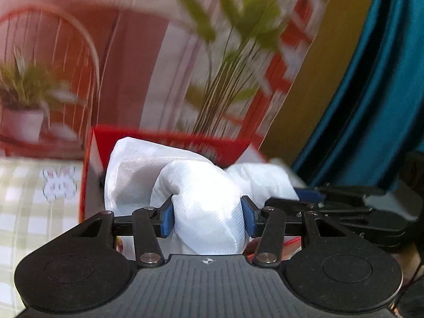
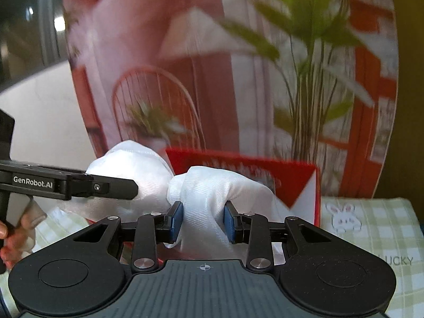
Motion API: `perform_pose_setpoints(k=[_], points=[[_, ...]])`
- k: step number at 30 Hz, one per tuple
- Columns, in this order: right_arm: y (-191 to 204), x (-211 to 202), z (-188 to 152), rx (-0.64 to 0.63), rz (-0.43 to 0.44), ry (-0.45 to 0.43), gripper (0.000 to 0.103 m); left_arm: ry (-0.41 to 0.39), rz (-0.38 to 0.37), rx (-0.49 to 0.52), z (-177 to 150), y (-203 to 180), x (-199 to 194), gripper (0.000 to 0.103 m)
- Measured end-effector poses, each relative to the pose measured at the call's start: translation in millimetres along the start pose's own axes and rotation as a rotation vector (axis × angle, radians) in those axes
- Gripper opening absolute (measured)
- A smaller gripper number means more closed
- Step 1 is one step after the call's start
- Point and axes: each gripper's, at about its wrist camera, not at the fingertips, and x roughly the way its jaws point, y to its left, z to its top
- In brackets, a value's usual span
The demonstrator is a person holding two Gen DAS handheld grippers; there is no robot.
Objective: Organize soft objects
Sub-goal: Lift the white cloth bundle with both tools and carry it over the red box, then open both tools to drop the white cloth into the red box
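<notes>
A white sheer cloth [image 1: 206,212] is bunched over a red and white box [image 1: 92,175]. My left gripper [image 1: 208,217] is shut on a thick fold of the cloth. My right gripper [image 2: 203,221] is shut on another fold of the same cloth [image 2: 209,190], just in front of the box [image 2: 299,185]. The right gripper shows at the right of the left wrist view [image 1: 344,206]. The left gripper shows at the left of the right wrist view [image 2: 79,184], against the cloth. The box's inside is hidden by the cloth.
A green checked tablecloth with a rabbit print [image 2: 371,228] covers the table [image 1: 31,198]. A printed backdrop of chair and plants [image 2: 212,79] stands behind the box. A teal curtain [image 1: 371,106] hangs at the right. A hand [image 2: 16,235] holds the left gripper.
</notes>
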Motion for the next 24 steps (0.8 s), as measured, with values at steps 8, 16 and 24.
perform_pose_setpoints(k=[8,16,24], points=[[-28.6,54.2,5.9,0.109,-0.019,0.197,0.033,0.167,0.08,0.012,5.0,17.4,52.8,0.054],[-45.8,93.2,2.6,0.15,-0.074,0.328,0.033,0.237,0.157,0.102,10.6,16.4,83.4,0.055],[-41.6,108.2,-1.9,0.117,-0.09,0.384,0.033,0.249,0.154,0.091,10.4,21.6,89.8,0.056]])
